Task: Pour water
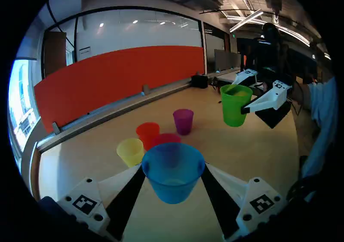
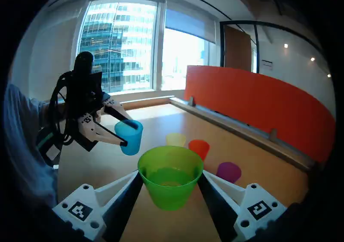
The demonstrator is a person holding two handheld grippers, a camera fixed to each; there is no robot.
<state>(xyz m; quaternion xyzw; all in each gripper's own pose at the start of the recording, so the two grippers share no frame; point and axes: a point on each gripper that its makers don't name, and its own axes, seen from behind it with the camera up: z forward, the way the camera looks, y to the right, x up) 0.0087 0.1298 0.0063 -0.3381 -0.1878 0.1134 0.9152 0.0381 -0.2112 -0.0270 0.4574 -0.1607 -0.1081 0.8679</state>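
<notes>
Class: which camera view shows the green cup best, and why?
The right gripper view: the green cup is close, central, its inside visible, in the right tool. The left gripper view shows it smaller, farther off.

Light: daylight from windows [image 2: 124, 44], blown out in right gripper view | ceiling strips [image 1: 247, 20] lit in left gripper view | worktop [image 2: 150, 117] glare near glass | fisheye bend at edges | focus sharp, far corners dim

An orange partition [image 1: 120, 78] is running along the edge of the wooden table [image 1: 258, 156]. Daylight is pouring through tall windows [image 2: 124, 44] beside the partition, and light strips [image 1: 247, 20] are glowing on the ceiling beyond it.
</notes>
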